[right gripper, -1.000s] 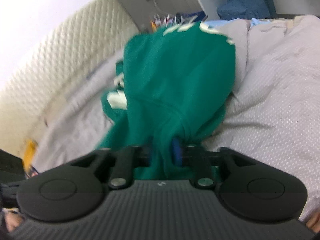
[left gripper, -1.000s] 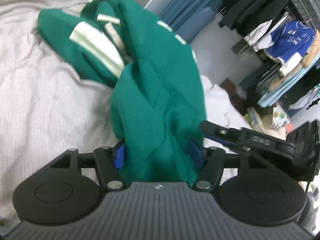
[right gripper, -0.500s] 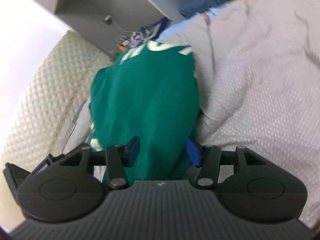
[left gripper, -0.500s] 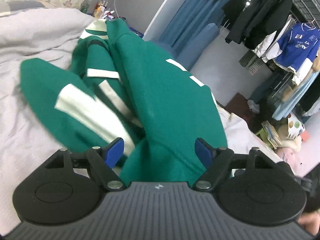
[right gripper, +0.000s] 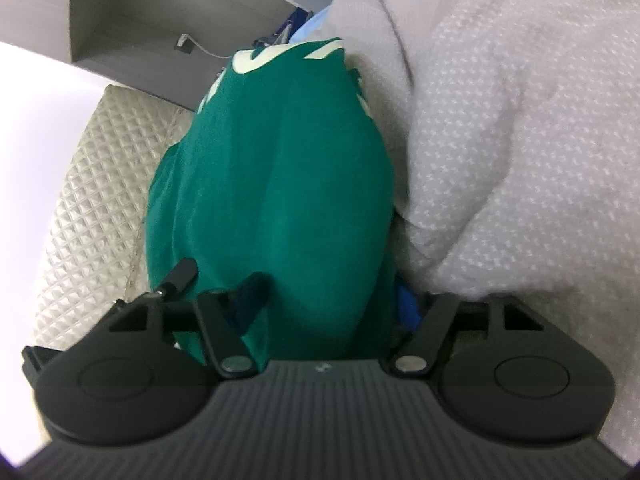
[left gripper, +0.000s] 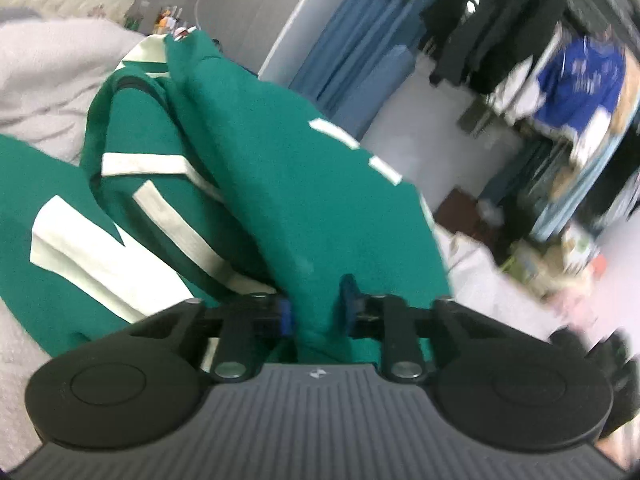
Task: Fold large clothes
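Green jacket (left gripper: 280, 184) with white stripes lies bunched on the grey bed cover (right gripper: 520, 140). The left gripper (left gripper: 316, 312) has its jaws closing on a fold of it. The right gripper (right gripper: 328, 300) has jaws apart around the cloth, near the quilted headboard (right gripper: 88, 200) on the left.

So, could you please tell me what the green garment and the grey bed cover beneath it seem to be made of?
The green garment looks like a thick, matte knit, perhaps fleece or sweatshirt cotton: it falls in soft, rounded folds, and its cream stripes look sewn or printed on. The grey bed cover appears to be a woven, waffle-textured fabric, with a fine raised dot pattern and no sheen.
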